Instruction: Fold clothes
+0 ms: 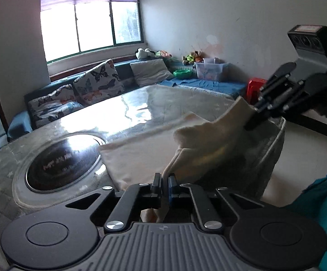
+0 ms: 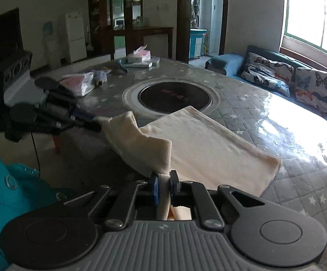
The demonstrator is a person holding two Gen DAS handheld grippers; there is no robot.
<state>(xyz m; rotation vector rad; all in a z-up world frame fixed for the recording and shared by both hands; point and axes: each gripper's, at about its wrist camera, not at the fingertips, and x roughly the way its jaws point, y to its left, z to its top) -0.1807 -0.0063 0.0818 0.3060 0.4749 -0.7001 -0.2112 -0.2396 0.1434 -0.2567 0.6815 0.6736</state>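
Note:
A cream cloth [image 1: 138, 158] [image 2: 210, 149] lies partly flat on the quilted table, and its near edge is lifted off the surface. My left gripper [image 1: 165, 184] is shut on one corner of that edge, cloth pinched between the pads. My right gripper [image 2: 163, 184] is shut on the other corner, with cloth hanging down through its jaws. Each gripper shows in the other's view: the right one [image 1: 251, 119] at the right, the left one [image 2: 93, 124] at the left, both clamped on the raised hem. The cloth sags between them.
A round black hotplate [image 2: 174, 97] is set into the table [image 2: 287, 185] just beyond the cloth. Bags [image 2: 80, 83] and a tissue box [image 2: 139, 55] lie at the table's far end. A sofa with butterfly cushions [image 1: 100, 81] runs along the window side. A teal sleeve [image 2: 10, 180] is close by.

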